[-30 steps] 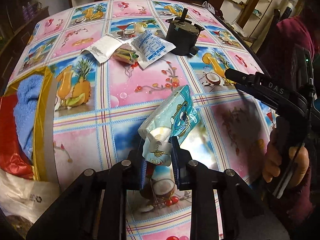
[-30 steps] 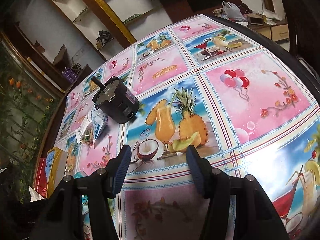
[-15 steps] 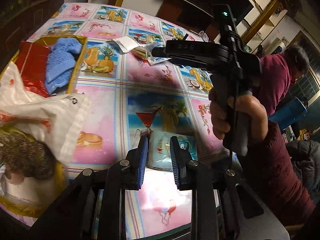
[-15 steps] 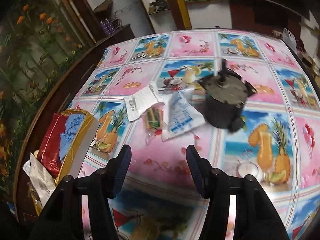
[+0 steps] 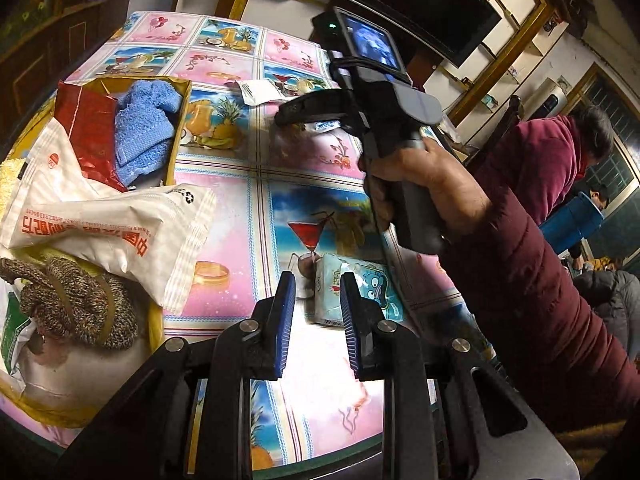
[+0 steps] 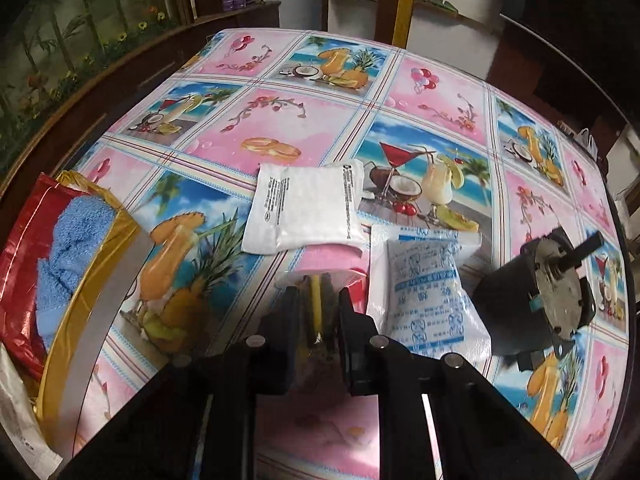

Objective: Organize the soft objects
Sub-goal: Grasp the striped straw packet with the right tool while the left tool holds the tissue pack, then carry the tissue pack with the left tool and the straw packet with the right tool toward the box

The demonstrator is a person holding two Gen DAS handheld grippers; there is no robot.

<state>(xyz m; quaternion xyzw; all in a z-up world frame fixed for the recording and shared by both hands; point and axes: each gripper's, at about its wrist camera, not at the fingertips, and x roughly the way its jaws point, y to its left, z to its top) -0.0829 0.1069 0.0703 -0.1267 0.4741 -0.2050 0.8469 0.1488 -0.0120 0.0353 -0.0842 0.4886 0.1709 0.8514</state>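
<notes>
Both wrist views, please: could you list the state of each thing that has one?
Left tongs: open, empty.
Right tongs: around a clear packet; grip unclear.
Tissue pack: lying on the table.
Gold box: open, holding a blue towel.
White pouch: flat, sealed.

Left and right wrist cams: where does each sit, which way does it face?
Left wrist: on the left gripper, facing across the table to the teal tissue pack; shows the right hand.
Right wrist: on the right gripper, facing down at a clear packet between its jaws.
Shared: blue towel, white pouch.
</notes>
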